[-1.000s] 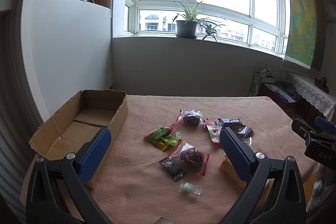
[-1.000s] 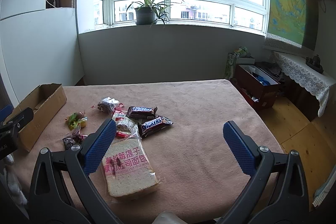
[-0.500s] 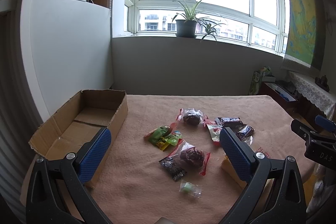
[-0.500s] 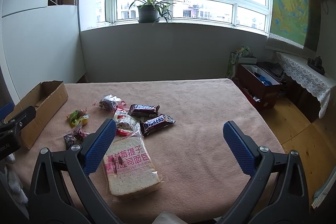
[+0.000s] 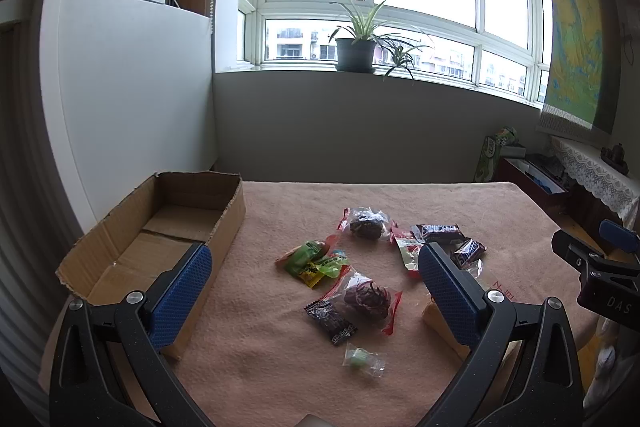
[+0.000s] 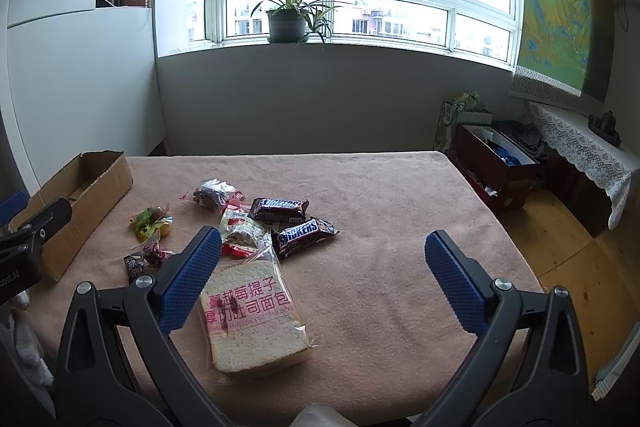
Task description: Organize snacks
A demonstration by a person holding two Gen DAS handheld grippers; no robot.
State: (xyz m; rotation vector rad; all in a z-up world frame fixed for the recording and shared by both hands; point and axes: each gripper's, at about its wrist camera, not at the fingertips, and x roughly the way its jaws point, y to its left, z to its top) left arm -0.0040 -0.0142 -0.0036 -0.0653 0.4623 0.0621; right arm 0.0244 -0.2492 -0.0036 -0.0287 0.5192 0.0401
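Both grippers hang over the table's near edge with jaws spread wide, holding nothing: the left gripper [image 5: 314, 279] faces the cardboard box [image 5: 192, 211] at the left edge, the right gripper [image 6: 322, 269] the bagged bread slice [image 6: 250, 311] and Snickers bars [image 6: 304, 233] mid-table.

On the table [image 6: 400, 195] the cardboard box [image 5: 160, 227] lies along the left edge; the snacks cluster mid-table to its right, with two Snickers bars [image 6: 292, 221] at the cluster's right side and the bagged bread slice [image 6: 252, 319] nearest the front edge
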